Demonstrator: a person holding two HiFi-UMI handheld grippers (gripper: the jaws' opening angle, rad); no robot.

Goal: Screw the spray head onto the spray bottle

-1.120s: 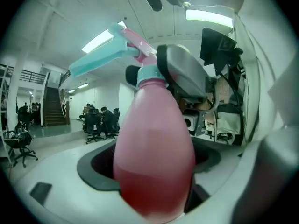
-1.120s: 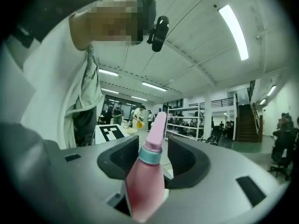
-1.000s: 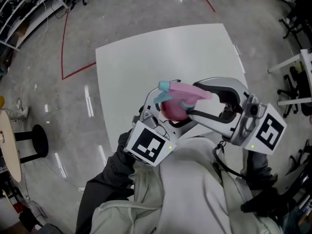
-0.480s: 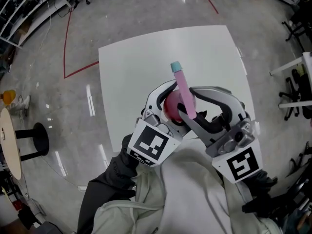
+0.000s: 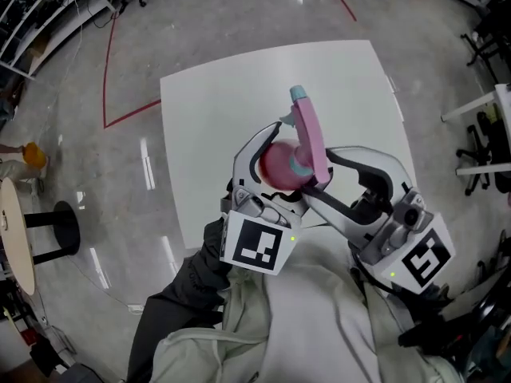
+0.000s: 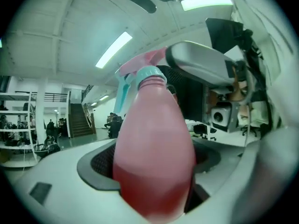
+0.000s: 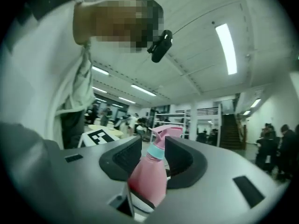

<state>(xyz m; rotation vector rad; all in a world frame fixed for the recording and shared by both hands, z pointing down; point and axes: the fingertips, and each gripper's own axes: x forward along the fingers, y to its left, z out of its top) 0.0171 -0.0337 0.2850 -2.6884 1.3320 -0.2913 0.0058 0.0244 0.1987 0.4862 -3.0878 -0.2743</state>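
Note:
In the head view a pink spray bottle point(image 5: 277, 164) is held over the near table edge, with my left gripper point(image 5: 271, 171) shut on its body. The pink spray head point(image 5: 310, 134) sits on the bottle's neck, its teal nozzle pointing away from me. My right gripper point(image 5: 318, 179) comes in from the right; its jaws have just been closing and now clamp the spray head at its base. The right gripper view shows the spray head point(image 7: 166, 133) and teal collar point(image 7: 156, 151) between the pads. The bottle point(image 6: 154, 157) fills the left gripper view.
The white table point(image 5: 223, 94) lies beyond the grippers. A red line point(image 5: 108, 70) runs over the grey floor at the left. A round table edge and a black stool point(image 5: 56, 231) stand at far left; chairs and desks point(image 5: 487, 134) stand at the right.
The right gripper closed on the spray head and turned it: the nozzle swung from pointing left to pointing away. Bottle and both grippers rose slightly.

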